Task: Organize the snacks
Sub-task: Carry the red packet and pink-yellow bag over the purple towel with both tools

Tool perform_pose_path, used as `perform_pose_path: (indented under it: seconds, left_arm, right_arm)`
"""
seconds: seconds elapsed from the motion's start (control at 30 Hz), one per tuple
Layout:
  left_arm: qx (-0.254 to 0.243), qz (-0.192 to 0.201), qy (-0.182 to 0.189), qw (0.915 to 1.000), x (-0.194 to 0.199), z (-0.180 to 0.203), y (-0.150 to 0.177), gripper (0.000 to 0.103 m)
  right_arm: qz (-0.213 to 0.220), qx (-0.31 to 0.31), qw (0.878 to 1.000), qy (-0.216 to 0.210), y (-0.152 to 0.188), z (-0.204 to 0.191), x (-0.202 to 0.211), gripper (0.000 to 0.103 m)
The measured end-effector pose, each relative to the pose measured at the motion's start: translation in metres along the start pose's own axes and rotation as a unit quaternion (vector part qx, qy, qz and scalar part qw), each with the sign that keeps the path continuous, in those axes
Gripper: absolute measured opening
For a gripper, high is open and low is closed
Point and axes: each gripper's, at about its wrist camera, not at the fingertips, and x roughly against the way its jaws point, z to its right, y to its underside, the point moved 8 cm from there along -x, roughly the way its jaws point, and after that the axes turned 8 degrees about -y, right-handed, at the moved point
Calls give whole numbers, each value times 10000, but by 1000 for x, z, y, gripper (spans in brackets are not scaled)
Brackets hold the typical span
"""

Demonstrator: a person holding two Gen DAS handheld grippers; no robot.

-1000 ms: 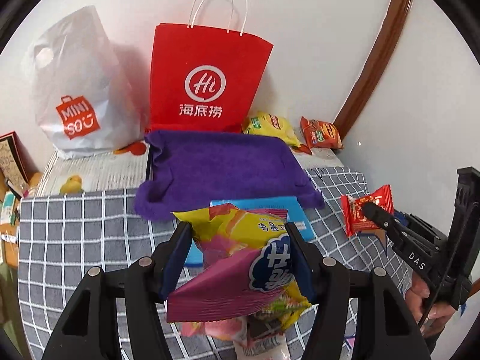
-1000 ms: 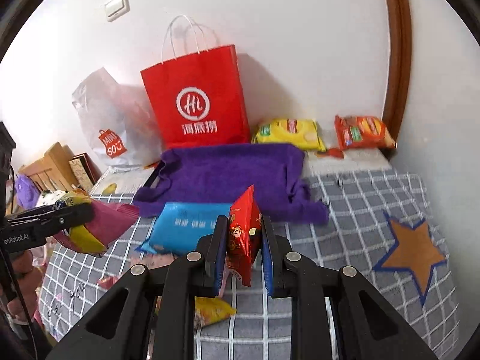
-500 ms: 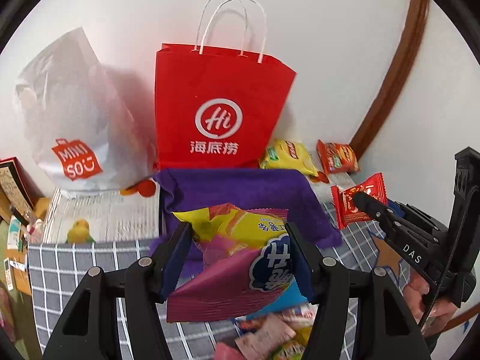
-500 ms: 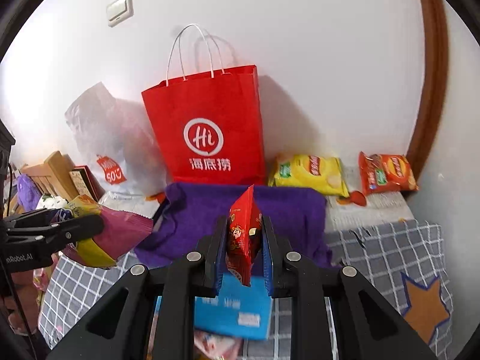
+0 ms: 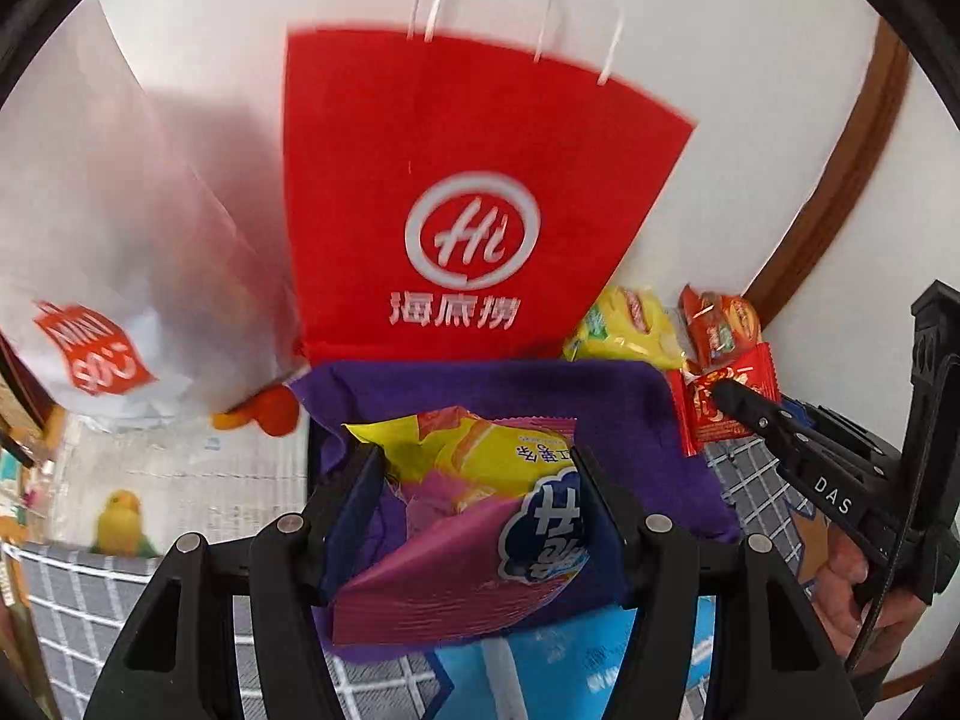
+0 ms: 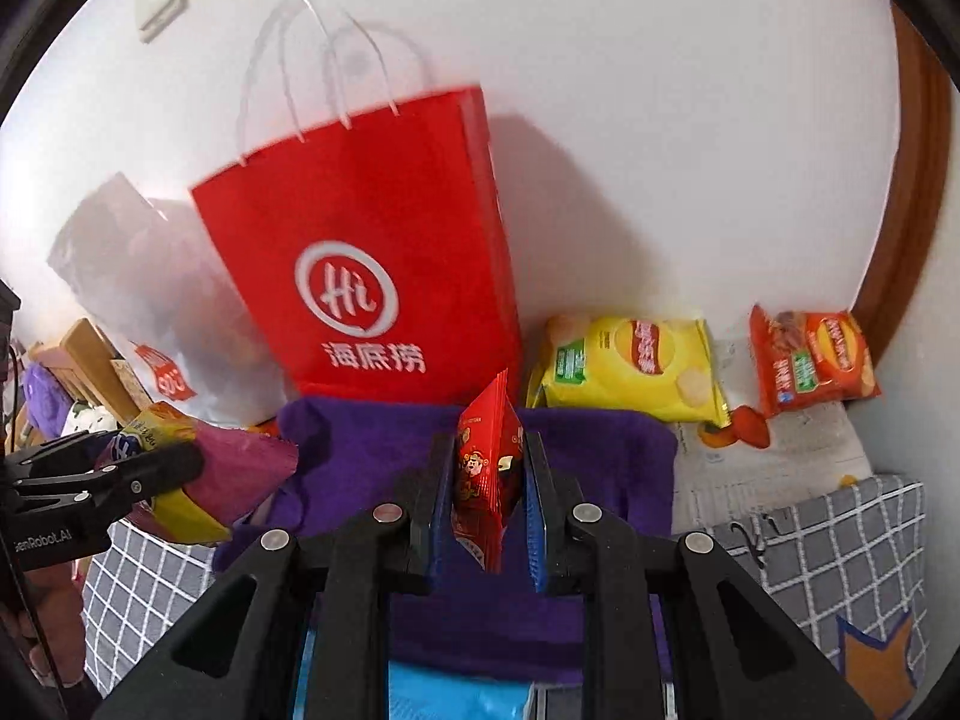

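Red paper bag (image 5: pixel 480 192) stands upright vs the wall at the back of the bench (image 6: pixel 852 540), white plastic bag (image 5: pixel 120 228) just beside it. It's tall and light, open top hidden from both views. If the snacks are meant for it, a low approach could knock it over or crush its front.

Purple cloth (image 6: pixel 600 468) lies flat in front of the red bag, w/ a blue pack (image 5: pixel 570 660) at its near edge. Loose cloth may bunch or drag if a gripper lands on it.

Yellow chip bag (image 6: pixel 630 366) and orange chip bag (image 6: pixel 810 354) lie at the back, well apart from both grippers; low risk.

Left gripper (image 5: pixel 474 516) is clamped on a pink-and-yellow snack bag (image 5: pixel 480 528), held above the cloth. Puffy, slick foil; a squeeze could burst it, or it could slide out.

Right gripper (image 6: pixel 489 510) is closed on a small red packet (image 6: pixel 489 468), edge-on and upright over the cloth. Thin hold, so it may pivot or slip. Both grippers are near each other, so they could collide.
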Motion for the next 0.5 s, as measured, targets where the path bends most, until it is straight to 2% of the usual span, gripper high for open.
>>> perform_pose_path:
  seconds: [0.13,0.3,0.5]
  left_arm:
    - [-50,-292,-229,9993,-30,-6,6,60]
    - [80,-551,-287,9980,-48,-14,15,60]
    - [24,-780,-390,9962,-60,-17,26,60]
  right_arm:
    - [-406,-3,9992,-22,11,13,-35,21]
    - [-899,18,9959,33,32,28,-64,21]
    - [-1167,52,9931,137,43,33,-76,22]
